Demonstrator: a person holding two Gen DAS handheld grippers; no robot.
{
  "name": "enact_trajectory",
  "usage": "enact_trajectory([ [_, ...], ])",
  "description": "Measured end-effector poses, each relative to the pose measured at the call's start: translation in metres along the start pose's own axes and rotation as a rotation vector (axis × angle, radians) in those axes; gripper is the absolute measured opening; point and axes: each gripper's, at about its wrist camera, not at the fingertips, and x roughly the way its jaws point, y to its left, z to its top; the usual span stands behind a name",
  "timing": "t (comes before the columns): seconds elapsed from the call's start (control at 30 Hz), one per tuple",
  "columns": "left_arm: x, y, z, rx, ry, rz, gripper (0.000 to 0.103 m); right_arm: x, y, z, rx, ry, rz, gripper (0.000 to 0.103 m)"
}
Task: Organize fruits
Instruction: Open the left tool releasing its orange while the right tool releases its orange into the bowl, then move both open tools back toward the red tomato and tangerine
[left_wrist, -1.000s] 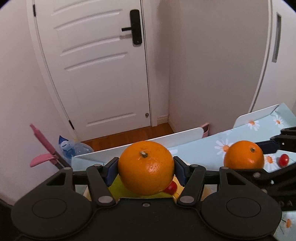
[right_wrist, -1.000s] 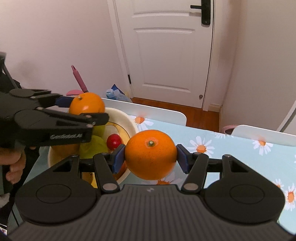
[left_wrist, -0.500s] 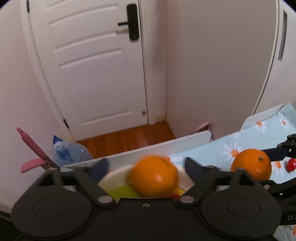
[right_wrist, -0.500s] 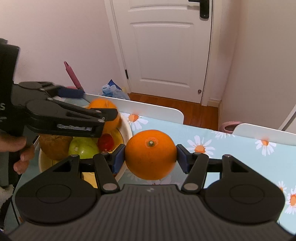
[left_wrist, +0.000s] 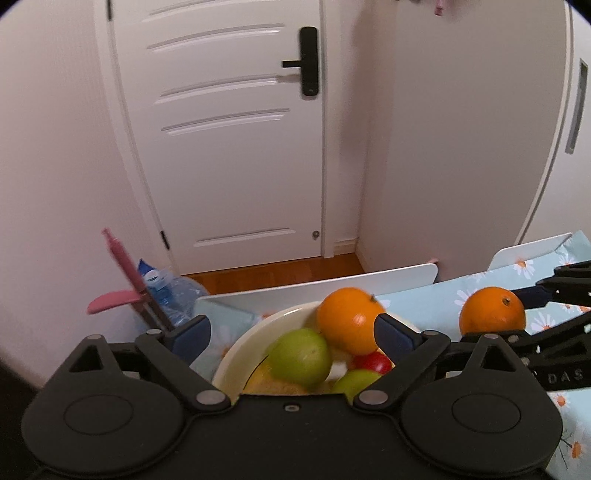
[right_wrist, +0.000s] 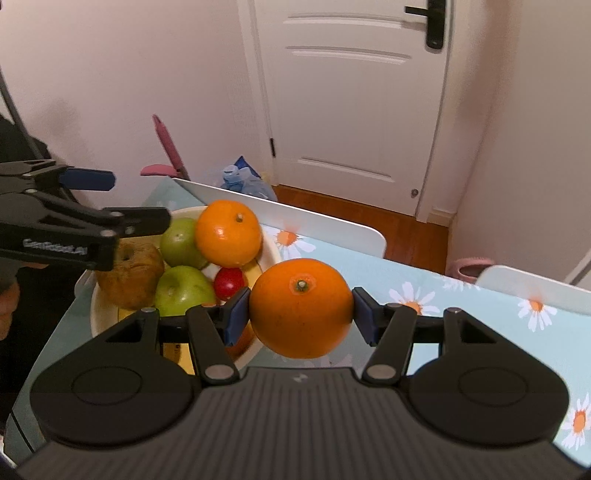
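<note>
A cream fruit bowl (right_wrist: 271, 254) stands on the daisy tablecloth and holds an orange (right_wrist: 228, 233) on top, two green apples (right_wrist: 183, 286), a brownish fruit (right_wrist: 131, 275) and a small red fruit (right_wrist: 229, 282). My left gripper (left_wrist: 291, 334) is open and empty, above the bowl (left_wrist: 240, 350), with the orange (left_wrist: 349, 319) lying free between its jaws. My right gripper (right_wrist: 301, 314) is shut on a second orange (right_wrist: 301, 308), held just right of the bowl; that orange also shows in the left wrist view (left_wrist: 491, 312).
White chair backs (right_wrist: 280, 218) line the table's far edge. Beyond them are a white door (right_wrist: 354, 103), a water bottle (right_wrist: 243, 182) and a pink-handled tool (right_wrist: 168, 151) by the wall. The tablecloth (right_wrist: 461, 325) stretches to the right.
My left gripper opened and let its orange drop into the bowl, then drew back and up. My right gripper kept its orange and moved closer to the bowl.
</note>
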Motion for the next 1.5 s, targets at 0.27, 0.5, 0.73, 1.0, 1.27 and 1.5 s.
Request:
enact_trajectory([
  [0.27, -0.026, 0.009, -0.018, -0.04, 0.006, 0.047, 0.098, 0.012, 0.014, 0.005, -0.056, -0.013, 0.059, 0.074],
  [0.5, -0.04, 0.006, -0.035, -0.039, 0.005, 0.063, 0.098, 0.032, 0.021, 0.005, -0.074, -0.026, 0.096, 0.074],
  [0.73, -0.043, 0.001, -0.043, -0.033, 0.012, 0.059, 0.098, 0.027, 0.021, 0.001, -0.06, -0.067, 0.125, 0.098],
  [1.0, -0.051, -0.008, -0.048, -0.011, 0.009, 0.061, 0.098, 0.005, 0.014, -0.003, -0.02, -0.092, 0.092, 0.103],
  [1.27, -0.074, -0.02, -0.045, 0.007, -0.036, 0.052, 0.098, -0.038, 0.016, -0.009, 0.01, -0.132, 0.043, 0.103],
  [1.5, -0.099, -0.031, -0.039, 0.018, -0.076, 0.031, 0.098, -0.087, 0.014, -0.018, 0.06, -0.169, -0.018, 0.103],
])
